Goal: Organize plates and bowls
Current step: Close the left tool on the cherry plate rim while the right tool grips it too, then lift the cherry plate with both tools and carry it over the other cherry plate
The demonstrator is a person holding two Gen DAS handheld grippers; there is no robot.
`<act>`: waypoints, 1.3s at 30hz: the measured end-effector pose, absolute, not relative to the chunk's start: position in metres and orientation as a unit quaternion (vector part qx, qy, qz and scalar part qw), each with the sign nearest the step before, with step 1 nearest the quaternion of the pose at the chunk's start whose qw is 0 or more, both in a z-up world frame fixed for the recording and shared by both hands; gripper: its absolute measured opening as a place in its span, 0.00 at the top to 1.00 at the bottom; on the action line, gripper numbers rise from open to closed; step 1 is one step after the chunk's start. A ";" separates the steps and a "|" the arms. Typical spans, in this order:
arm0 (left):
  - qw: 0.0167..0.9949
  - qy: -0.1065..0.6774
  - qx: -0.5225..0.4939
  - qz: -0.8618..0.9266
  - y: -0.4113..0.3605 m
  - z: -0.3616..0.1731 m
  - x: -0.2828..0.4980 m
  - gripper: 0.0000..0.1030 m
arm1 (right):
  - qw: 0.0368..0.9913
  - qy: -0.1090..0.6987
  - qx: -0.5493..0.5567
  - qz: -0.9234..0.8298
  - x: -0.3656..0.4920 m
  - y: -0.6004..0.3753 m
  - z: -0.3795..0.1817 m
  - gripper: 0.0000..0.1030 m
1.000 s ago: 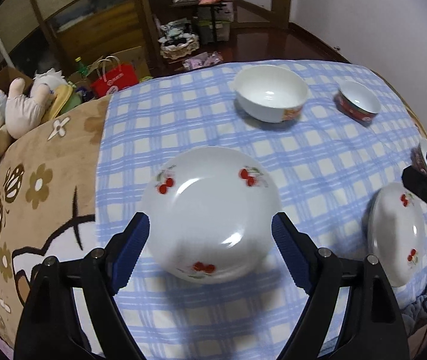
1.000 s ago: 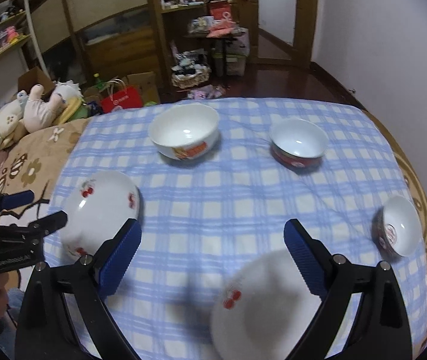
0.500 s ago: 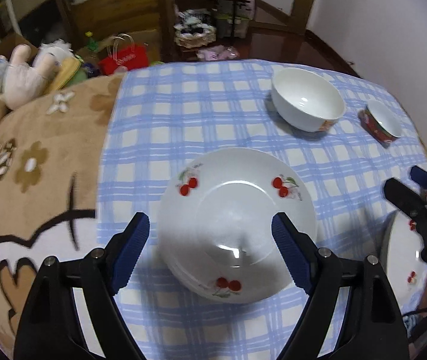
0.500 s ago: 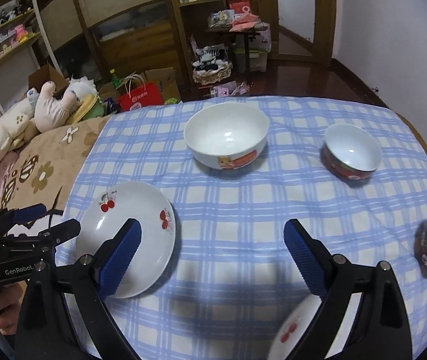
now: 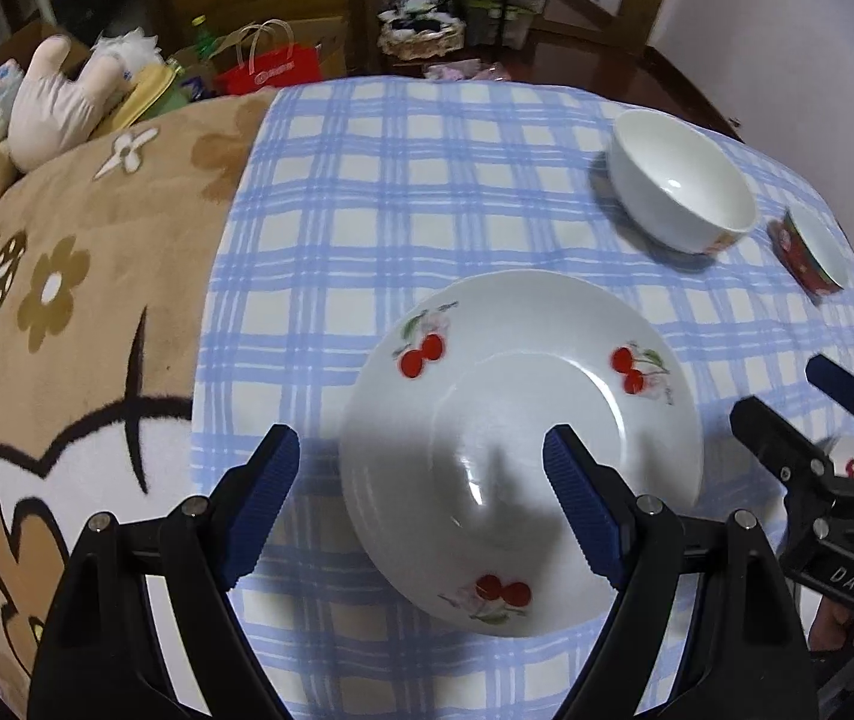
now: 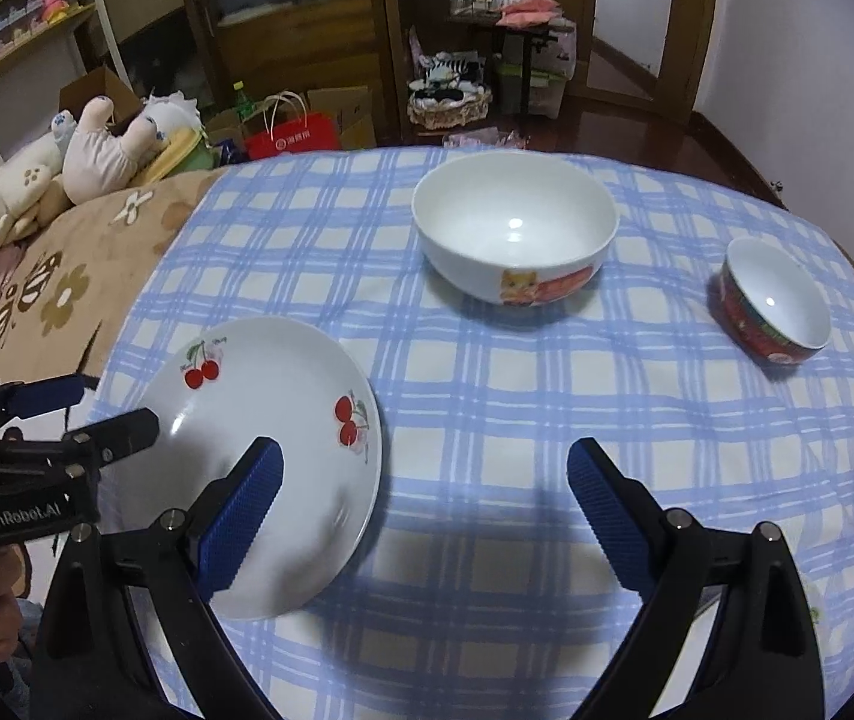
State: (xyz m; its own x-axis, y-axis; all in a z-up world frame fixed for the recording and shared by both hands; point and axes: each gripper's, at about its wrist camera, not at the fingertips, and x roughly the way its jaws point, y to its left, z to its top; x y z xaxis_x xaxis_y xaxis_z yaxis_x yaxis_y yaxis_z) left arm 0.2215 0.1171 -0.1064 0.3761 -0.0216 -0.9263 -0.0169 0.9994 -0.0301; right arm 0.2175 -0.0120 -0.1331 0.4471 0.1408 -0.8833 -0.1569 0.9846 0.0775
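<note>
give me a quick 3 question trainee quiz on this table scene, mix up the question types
1. True or false: the left tongs are clamped on the cherry plate.
2. Multiple choice: the big white bowl has which picture on its side? A) cherries B) an orange cat C) blue flowers
3. Fill in: the plate lies on a blue and white ____ cloth.

Key: 1 false, they are open with nothing held. 2 B. 3 checked.
</note>
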 end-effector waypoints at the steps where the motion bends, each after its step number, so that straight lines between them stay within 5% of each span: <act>1: 0.829 0.560 -0.017 0.001 0.118 -0.108 0.222 0.20 | 0.849 0.520 -0.010 0.088 0.218 -0.011 -0.135 0.04; 10: 0.808 0.587 -0.019 0.041 0.134 -0.132 0.233 0.20 | 0.837 0.541 -0.007 0.083 0.225 -0.013 -0.158 0.05; 15: 0.792 0.607 -0.039 0.050 0.144 -0.145 0.237 0.21 | 0.826 0.557 0.004 0.087 0.229 -0.011 -0.168 0.19; 18: 0.790 0.608 -0.050 0.057 0.150 -0.147 0.237 0.30 | 0.820 0.565 0.009 0.095 0.231 -0.009 -0.172 0.31; 21: 0.781 0.620 -0.055 0.058 0.152 -0.152 0.238 0.67 | 0.815 0.571 0.013 0.096 0.231 -0.007 -0.175 0.39; 25: 0.781 0.619 -0.073 0.038 0.156 -0.153 0.237 0.80 | 0.811 0.576 0.023 0.098 0.231 -0.006 -0.177 0.42; 39: 0.781 0.619 -0.074 0.027 0.153 -0.159 0.241 0.84 | 0.790 0.600 0.051 0.120 0.239 0.003 -0.184 0.89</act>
